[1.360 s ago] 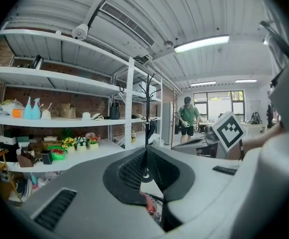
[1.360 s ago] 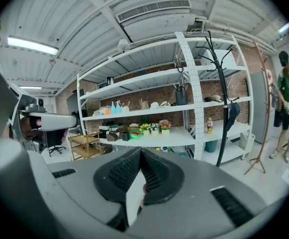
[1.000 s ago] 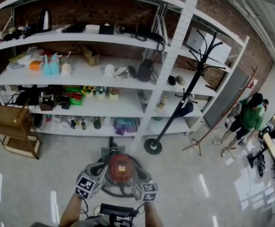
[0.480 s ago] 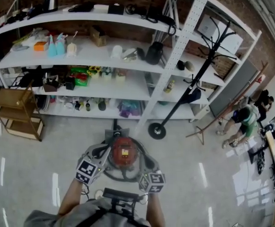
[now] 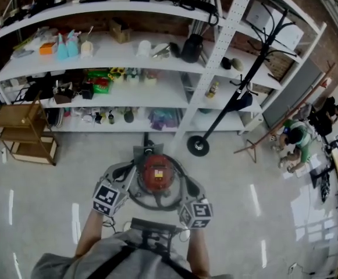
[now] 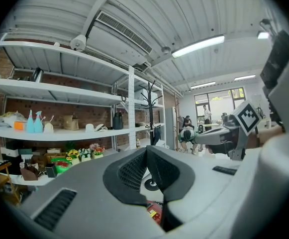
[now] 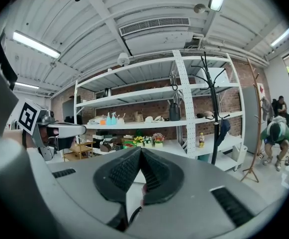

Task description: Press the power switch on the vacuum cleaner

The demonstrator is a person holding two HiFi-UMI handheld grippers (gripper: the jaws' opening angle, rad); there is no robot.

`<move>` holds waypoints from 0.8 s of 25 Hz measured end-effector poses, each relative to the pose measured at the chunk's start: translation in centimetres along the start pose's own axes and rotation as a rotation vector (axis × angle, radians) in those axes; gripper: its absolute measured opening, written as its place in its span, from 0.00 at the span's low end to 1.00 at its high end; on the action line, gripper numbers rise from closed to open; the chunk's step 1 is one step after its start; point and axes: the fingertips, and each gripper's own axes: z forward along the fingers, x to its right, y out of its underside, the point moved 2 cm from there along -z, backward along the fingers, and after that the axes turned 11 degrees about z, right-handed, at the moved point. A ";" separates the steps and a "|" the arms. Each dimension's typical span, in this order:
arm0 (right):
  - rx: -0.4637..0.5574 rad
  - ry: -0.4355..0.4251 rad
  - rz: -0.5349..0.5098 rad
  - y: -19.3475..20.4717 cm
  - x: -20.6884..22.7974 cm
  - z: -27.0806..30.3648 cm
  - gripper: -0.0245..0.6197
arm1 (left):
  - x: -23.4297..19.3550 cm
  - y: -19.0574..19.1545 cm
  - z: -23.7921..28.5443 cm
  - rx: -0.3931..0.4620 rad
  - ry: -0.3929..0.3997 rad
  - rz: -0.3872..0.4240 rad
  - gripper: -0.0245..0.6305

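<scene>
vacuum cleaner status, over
Left tongs shut, empty; right tongs shut, empty. Red vacuum cleaner on floor, a gripper at each side of its top. Nothing in the way.

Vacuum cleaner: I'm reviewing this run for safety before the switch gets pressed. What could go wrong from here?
1. The left tongs and right tongs, both shut, flank the red vacuum cleaner. Its switch is too small to make out, so a press may miss it.
2. The dark hose loops round the body on the glossy floor. The tongs could snag it, or a sideways push might slide the vacuum.
</scene>
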 end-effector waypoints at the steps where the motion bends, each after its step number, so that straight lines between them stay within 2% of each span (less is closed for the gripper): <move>1: 0.010 -0.003 0.000 -0.1 0.1 0.0 0.06 | -0.1 0.0 0.0 0.000 -0.002 0.001 0.05; 20: 0.010 -0.021 0.015 0.2 0.3 0.0 0.06 | -0.2 0.1 0.3 -0.007 -0.014 0.011 0.05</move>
